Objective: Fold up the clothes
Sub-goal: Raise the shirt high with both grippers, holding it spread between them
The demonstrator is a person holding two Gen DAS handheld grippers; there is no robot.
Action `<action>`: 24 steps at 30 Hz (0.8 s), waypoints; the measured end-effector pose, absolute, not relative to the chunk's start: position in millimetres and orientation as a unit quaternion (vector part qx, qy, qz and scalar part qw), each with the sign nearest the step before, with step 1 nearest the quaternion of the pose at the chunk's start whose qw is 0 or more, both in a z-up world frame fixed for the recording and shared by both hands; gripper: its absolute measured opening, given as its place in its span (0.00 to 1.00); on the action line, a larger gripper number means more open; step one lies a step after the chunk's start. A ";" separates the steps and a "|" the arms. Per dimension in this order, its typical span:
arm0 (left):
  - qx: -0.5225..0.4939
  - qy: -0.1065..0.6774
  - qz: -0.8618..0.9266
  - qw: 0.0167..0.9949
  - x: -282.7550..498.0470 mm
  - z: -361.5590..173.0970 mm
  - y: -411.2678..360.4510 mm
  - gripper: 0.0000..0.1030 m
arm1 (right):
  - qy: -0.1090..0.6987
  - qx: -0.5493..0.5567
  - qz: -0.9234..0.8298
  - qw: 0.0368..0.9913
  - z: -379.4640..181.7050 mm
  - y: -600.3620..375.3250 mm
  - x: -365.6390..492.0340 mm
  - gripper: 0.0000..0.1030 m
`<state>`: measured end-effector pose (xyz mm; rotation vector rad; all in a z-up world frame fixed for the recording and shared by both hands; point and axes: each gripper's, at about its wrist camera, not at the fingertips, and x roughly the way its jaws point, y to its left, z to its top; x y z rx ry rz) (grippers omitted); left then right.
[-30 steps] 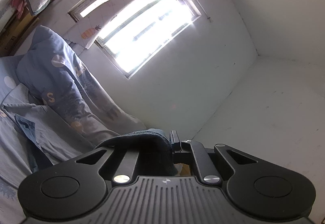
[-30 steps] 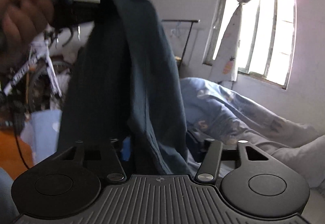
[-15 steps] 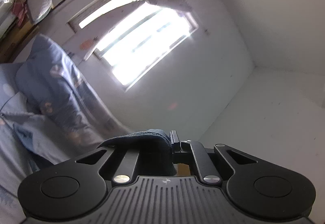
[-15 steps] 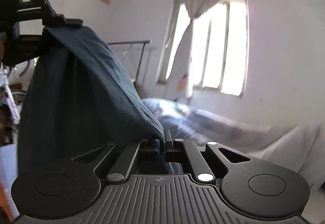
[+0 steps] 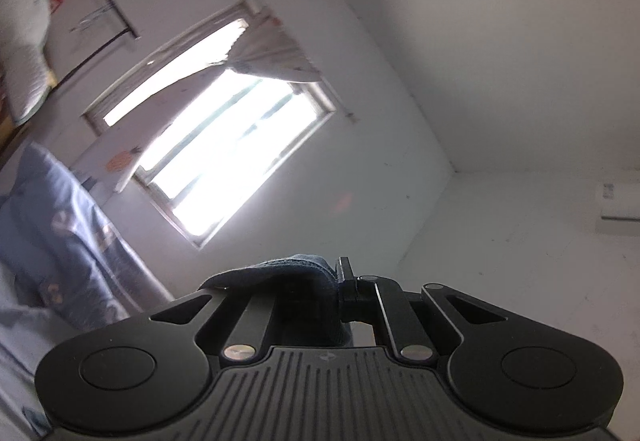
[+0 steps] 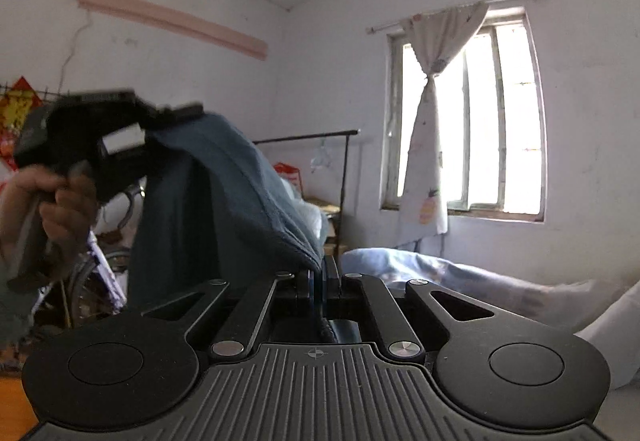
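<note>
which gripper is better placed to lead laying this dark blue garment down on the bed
Probably the right. The right gripper is shut on the dark blue garment lower down, level, facing the bed. The left gripper pinches the other end higher up; its own view tilts toward the ceiling.

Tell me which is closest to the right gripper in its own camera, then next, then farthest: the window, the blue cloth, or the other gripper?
1. Blue cloth: pinched in the right gripper, rising to the left.
2. Left gripper: up on the left, holding the cloth's other end.
3. Window: on the far wall, to the right.
</note>
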<state>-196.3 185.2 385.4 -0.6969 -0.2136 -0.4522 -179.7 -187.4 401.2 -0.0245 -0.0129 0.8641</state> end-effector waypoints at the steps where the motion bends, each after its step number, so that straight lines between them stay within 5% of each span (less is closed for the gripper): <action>1: -0.333 -0.104 -0.220 0.911 -196.7 388.2 183.9 0.12 | -0.001 0.004 0.427 0.904 401.8 -190.3 -181.0 0.04; 7: -0.321 -0.097 -0.219 0.916 -199.8 392.7 189.6 0.12 | 0.034 0.108 0.512 0.852 388.4 -205.0 -176.2 0.06; 21: -0.302 -0.046 -0.212 0.928 -203.1 377.3 199.6 0.12 | 0.075 0.073 0.510 0.854 345.4 -154.3 -164.5 0.07; 24: -0.298 -0.044 -0.207 0.931 -206.0 377.5 199.7 0.12 | 0.085 0.054 0.508 0.855 333.1 -136.8 -165.9 0.22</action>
